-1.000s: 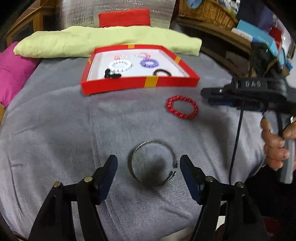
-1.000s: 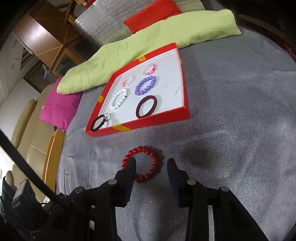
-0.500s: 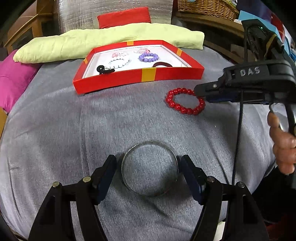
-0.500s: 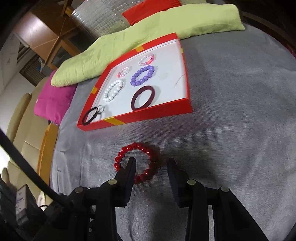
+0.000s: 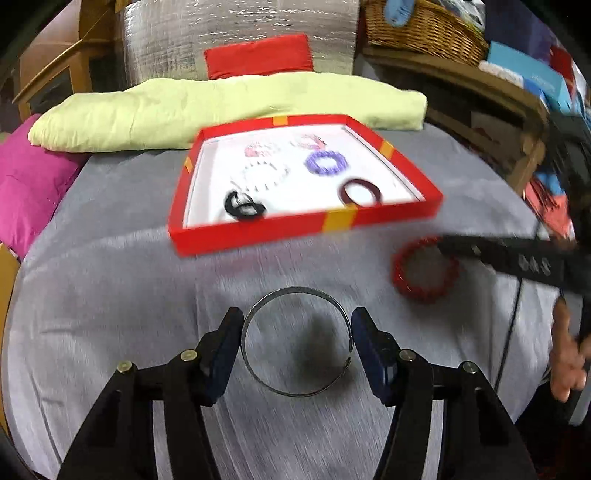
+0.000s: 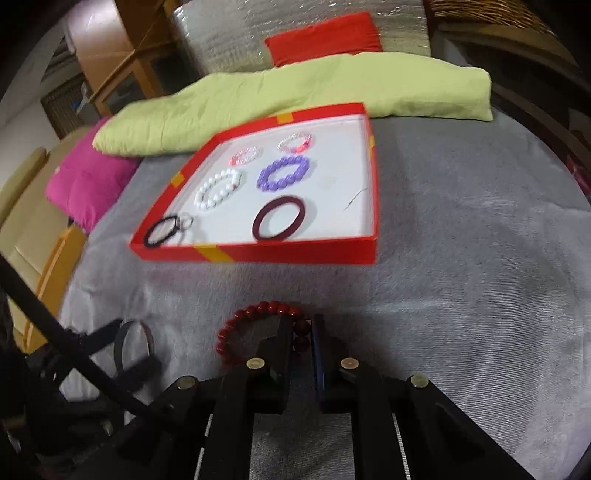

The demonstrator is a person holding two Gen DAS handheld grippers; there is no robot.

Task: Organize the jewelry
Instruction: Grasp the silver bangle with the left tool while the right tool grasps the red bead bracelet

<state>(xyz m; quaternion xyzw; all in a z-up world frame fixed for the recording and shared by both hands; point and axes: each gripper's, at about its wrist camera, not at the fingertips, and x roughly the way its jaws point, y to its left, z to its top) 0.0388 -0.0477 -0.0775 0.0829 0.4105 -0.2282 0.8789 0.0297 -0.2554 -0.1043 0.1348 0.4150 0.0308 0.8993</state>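
Two tools: I run both.
Left tool (image 5: 297, 334): closing around silver bangle (image 5: 295, 341); rigid, may squirt out.
Right tool (image 6: 300, 332): clamped on red bead bracelet (image 6: 258, 325); edge pinch may slip before red tray (image 6: 295, 254).

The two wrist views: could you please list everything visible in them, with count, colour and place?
Tray: one, red rim, white floor, on the grey cloth.
Bracelets in the tray: white beads, purple beads, dark maroon bangle, black loop with small ring, two pinkish ones at the back.
Red bead bracelet: one, on the cloth before the tray.
Metal bangle: one, silver, on the cloth.
Pillows: yellow-green, red, magenta, behind the tray.
Wicker basket: one, brown, back right.
Left gripper: black, jaws closing around the metal bangle.
Right gripper: black, shut on the red bead bracelet.
Hand: one, right edge of the left wrist view.
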